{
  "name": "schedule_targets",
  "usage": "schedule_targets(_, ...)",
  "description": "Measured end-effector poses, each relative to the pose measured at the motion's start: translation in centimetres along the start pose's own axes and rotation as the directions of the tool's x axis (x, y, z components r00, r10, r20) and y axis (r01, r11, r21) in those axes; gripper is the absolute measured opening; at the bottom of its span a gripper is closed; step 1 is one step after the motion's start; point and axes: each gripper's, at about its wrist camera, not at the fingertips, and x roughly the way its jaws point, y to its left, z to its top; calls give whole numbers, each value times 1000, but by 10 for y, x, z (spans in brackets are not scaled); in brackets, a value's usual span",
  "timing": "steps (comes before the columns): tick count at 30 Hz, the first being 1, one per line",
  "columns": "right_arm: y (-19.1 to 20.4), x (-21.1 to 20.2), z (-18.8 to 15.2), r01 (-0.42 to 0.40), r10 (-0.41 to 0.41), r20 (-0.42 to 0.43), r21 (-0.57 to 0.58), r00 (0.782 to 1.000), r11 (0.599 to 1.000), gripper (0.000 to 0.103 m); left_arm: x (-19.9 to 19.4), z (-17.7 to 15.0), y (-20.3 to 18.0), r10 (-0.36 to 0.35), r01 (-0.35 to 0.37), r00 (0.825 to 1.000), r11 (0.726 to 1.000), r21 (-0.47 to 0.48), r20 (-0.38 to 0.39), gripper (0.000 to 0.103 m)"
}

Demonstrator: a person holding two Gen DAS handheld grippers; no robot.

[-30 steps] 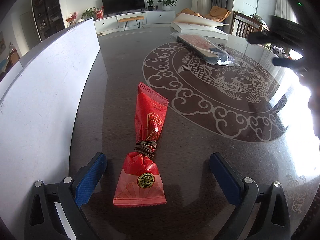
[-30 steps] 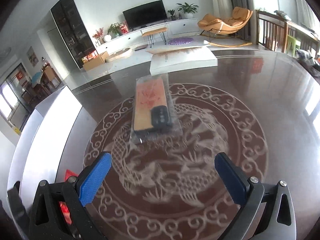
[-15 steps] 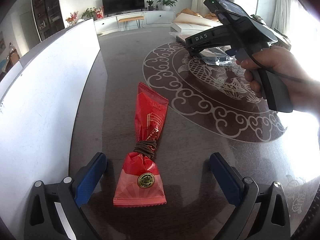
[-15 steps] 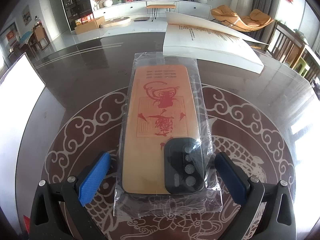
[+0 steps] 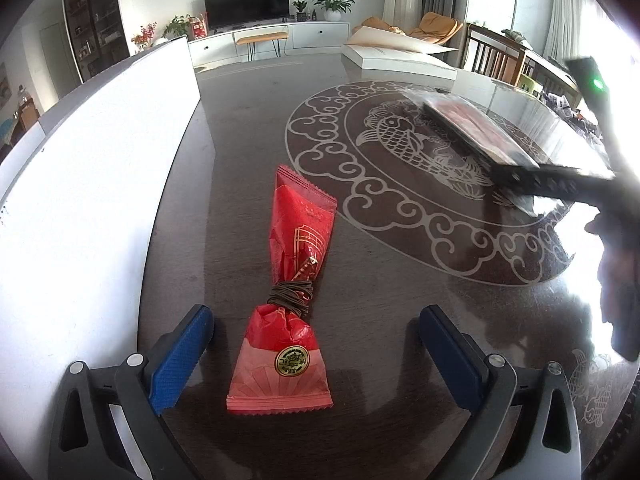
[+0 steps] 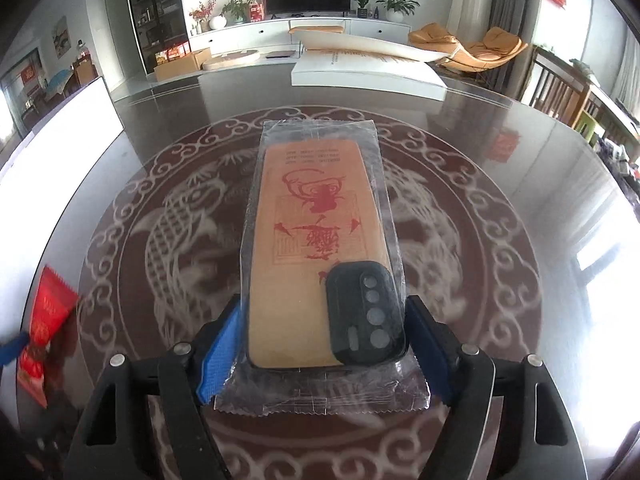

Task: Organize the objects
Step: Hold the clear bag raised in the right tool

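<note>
A red snack packet [image 5: 290, 304], tied at the waist with brown cord, lies on the dark table between the open fingers of my left gripper [image 5: 316, 354]. It also shows at the left edge of the right wrist view [image 6: 44, 332]. My right gripper [image 6: 324, 344] is shut on a phone case in a clear plastic bag [image 6: 320, 248], orange with a red print and a black camera block. In the left wrist view the phone case [image 5: 476, 132] is lifted off the table at the right, tilted.
A white box wall [image 5: 88, 176] stands along the table's left side. A flat white box with an open lid [image 6: 368, 68] lies at the far end. The table top bears a round fish pattern [image 5: 400, 160]. Chairs stand at the right.
My right gripper has closed on the bagged phone case and lifted it off the table. My left gripper and the red packet have not moved.
</note>
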Motion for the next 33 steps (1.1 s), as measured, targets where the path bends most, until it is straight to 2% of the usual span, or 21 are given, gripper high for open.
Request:
schedule_targets(7, -21, -70, -96, 69, -70, 11, 99, 997, 993, 78, 0, 0, 0, 0, 0, 1000, 1000, -1, 0, 103)
schedule_targets(10, -26, -86, -117, 97, -100, 15, 142, 995, 985, 95, 0, 0, 0, 0, 0, 1000, 1000, -1, 0, 103)
schedule_targets(11, -27, -90, -118, 102, -106, 23, 155, 994, 983, 100, 0, 0, 0, 0, 0, 1000, 1000, -1, 0, 103)
schedule_targets(13, -29, -95, -117, 116, -125, 47, 161, 991, 980, 102, 0, 0, 0, 0, 0, 1000, 1000, -1, 0, 103)
schedule_targets(18, -26, -84, -117, 163, -164, 0, 133, 986, 978, 102, 0, 0, 0, 0, 0, 1000, 1000, -1, 0, 103)
schedule_targets(21, -29, -87, -117, 167, -171, 13, 142, 985, 976, 102, 0, 0, 0, 0, 0, 1000, 1000, -1, -1, 103)
schedule_targets(33, -45, -78, -117, 142, -144, -7, 210, 990, 967, 103, 0, 0, 0, 0, 0, 1000, 1000, -1, -1, 103)
